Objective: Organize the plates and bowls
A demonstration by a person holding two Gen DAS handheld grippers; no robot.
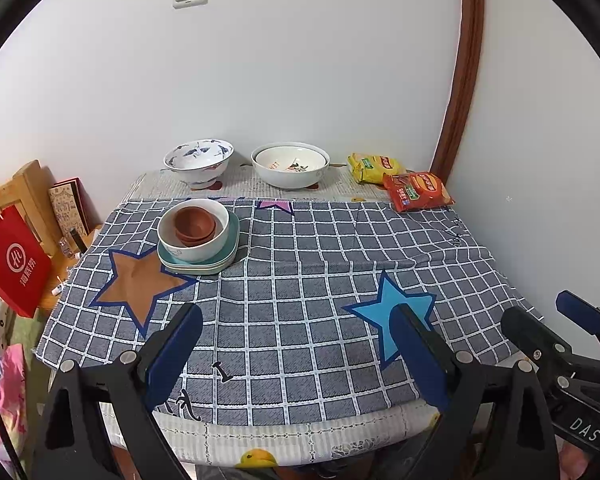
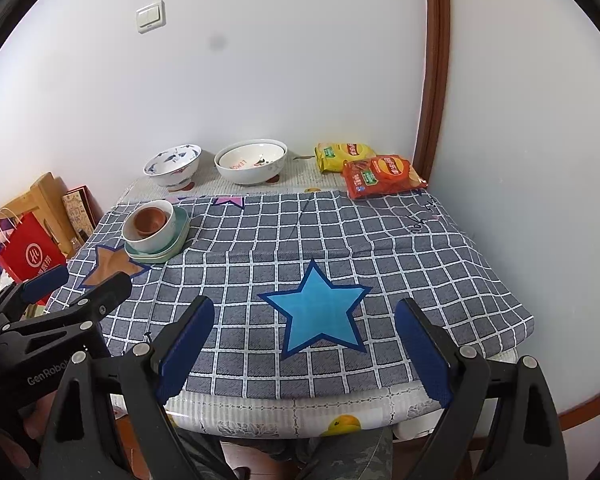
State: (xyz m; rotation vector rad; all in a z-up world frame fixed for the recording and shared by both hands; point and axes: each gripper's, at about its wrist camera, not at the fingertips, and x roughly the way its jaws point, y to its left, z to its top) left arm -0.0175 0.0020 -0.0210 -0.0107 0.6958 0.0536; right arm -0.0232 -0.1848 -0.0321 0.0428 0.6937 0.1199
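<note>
A stack stands at the table's left: brown small bowls [image 1: 194,225] inside a white bowl [image 1: 194,236] on pale green square plates [image 1: 204,262]. The stack also shows in the right wrist view [image 2: 156,236]. A blue-patterned white bowl [image 1: 199,161] and a larger white bowl [image 1: 290,168] stand at the back by the wall. My left gripper [image 1: 296,344] is open and empty over the table's near edge. My right gripper [image 2: 304,340] is open and empty, beside it to the right, above a blue star on the cloth.
A grey checked cloth [image 1: 300,280] covers the table. A yellow snack packet [image 1: 374,167] and a red snack packet [image 1: 418,191] lie at the back right corner. A red paper bag [image 1: 14,266] and wooden furniture [image 1: 24,192] stand left of the table. Walls close the back and right.
</note>
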